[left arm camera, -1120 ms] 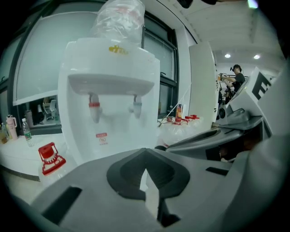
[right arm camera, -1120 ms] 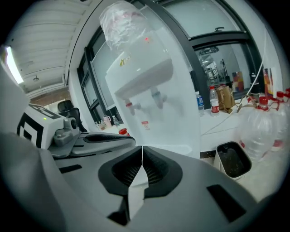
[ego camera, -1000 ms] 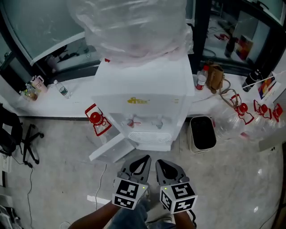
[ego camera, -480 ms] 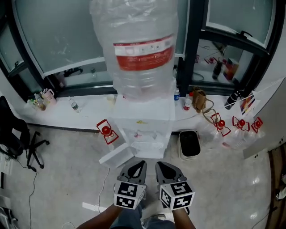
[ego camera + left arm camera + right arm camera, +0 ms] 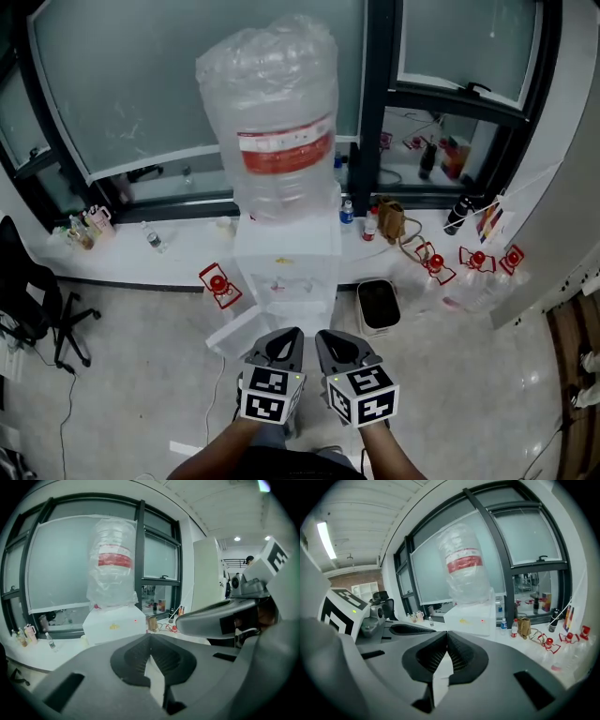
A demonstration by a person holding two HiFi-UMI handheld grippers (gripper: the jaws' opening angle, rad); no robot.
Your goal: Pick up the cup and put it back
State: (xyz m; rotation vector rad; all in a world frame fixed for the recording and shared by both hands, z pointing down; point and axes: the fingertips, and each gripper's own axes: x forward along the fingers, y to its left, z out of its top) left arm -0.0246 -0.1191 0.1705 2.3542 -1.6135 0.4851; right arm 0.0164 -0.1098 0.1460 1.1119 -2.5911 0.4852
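- The left gripper and the right gripper are held side by side, low in the head view, both aimed forward at the window wall.
- Each gripper's own view shows its ribbed jaws shut tip to tip, with nothing between them; neither gripper holds anything.
- I cannot pick out the cup with any certainty. It may be one of the small containers clustered at the left end of the white window ledge, or it may stand under the taps, but both spots are too small to tell.
- The white water dispenser is straight ahead of and below both grippers, upright, with its front facing them. Neither gripper is clearly nearer to it.
- If the cup is in the left cluster, it lies well off to the left, and the left gripper looks better placed to reach it.
- Counted:
  - two grippers
  - one dispenser
  - one large clear water bottle with a red label and plastic wrap, upside down on top of the dispenser
  - four red-framed objects near the ledge, one left of the dispenser and three on its right
  - at least three small bottles on the ledge
  - one dark bin with a pale rim just right of the dispenser
  - one black office chair at far left
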